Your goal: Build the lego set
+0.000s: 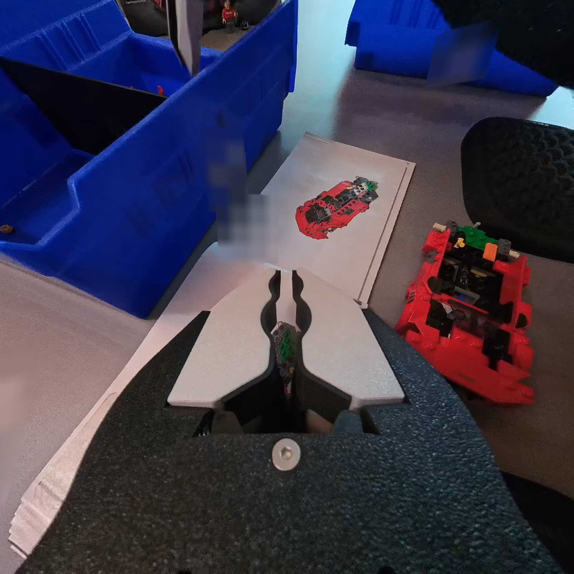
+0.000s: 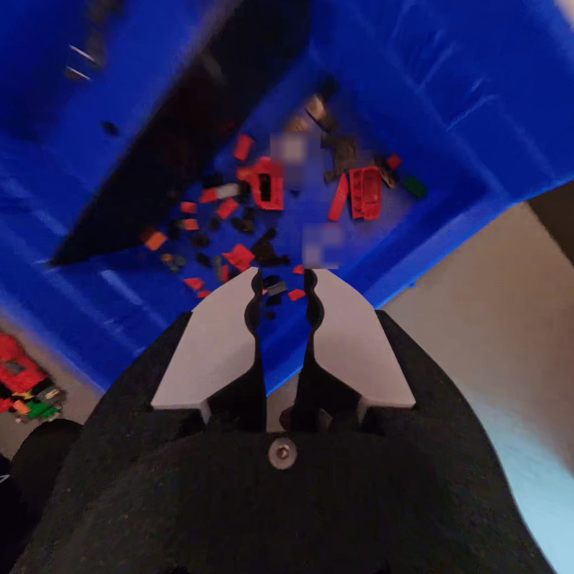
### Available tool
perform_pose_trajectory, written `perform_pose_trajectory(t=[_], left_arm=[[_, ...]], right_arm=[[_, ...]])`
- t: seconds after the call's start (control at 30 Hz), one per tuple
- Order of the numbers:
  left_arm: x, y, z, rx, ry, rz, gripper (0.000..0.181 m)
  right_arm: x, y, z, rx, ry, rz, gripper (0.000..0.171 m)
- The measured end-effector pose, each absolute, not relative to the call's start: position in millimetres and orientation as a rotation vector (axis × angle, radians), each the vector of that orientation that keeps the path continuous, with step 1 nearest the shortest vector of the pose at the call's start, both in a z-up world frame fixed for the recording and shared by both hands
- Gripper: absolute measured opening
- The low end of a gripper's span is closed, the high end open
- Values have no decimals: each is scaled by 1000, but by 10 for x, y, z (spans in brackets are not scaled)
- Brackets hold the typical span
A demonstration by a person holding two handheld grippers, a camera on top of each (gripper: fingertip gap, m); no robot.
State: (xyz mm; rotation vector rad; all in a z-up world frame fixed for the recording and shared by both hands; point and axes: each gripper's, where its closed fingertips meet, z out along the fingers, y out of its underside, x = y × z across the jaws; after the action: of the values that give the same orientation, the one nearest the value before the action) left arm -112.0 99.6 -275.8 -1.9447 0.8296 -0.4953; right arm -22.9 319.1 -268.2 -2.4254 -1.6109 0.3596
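My left gripper (image 1: 286, 274) hovers over the open instruction booklet (image 1: 335, 248), its jaws shut to a narrow slit with nothing seen held; a printed picture on the page shows through the slit. The partly built red lego car (image 1: 466, 313) lies on the grey table to its right, and shows at the left edge of the right wrist view (image 2: 21, 372). My right gripper (image 2: 281, 273) is open and empty, above a blue bin (image 2: 435, 93) whose floor holds several loose red, black and orange lego pieces (image 2: 264, 186). The right wrist view is blurred.
A big blue divided bin (image 1: 139, 202) stands left of the booklet, with a small brown piece (image 1: 6, 229) in its near compartment. Another blue bin (image 1: 397, 46) stands at the back right. A black textured gripper body (image 1: 521, 186) hangs at the right edge above the car. Spacing between my two grippers at the tips: around 25 cm.
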Motion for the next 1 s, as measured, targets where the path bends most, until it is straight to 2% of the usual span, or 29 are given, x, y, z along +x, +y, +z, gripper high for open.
perform_pose_trajectory(t=[0.07, 0.13, 0.4, 0.57, 0.67, 0.77, 0.93, 1.0], left_arm=[[-1122, 997, -2744, -1938, 829, -492, 7], [-1131, 1001, -2739, -1935, 828, -487, 7], [-1128, 1002, -2739, -1929, 836, -478, 7], [-1128, 1007, -2738, -1924, 838, -467, 7], [-1139, 1011, -2758, -1930, 842, -454, 7], [-1137, 1009, -2760, -1926, 847, -446, 7], [-1122, 1003, -2744, -1918, 854, -454, 7], [-1110, 998, -2736, -1914, 858, -460, 7]], right_arm=[[-166, 3348, -2942, -2515, -1647, 151, 29], [-208, 3398, -3052, -2539, -1627, 121, 31], [-187, 3452, -3118, -2526, -1631, -111, 32], [-303, 3367, -3157, -2520, -1685, -94, 8], [-307, 3371, -3141, -2501, -1720, -64, 8], [-422, 3271, -2813, -2367, -1637, 197, 8], [-483, 2281, -1793, -2042, -1469, 1155, 8], [-316, 1896, -1804, -2009, -1517, 1283, 8]])
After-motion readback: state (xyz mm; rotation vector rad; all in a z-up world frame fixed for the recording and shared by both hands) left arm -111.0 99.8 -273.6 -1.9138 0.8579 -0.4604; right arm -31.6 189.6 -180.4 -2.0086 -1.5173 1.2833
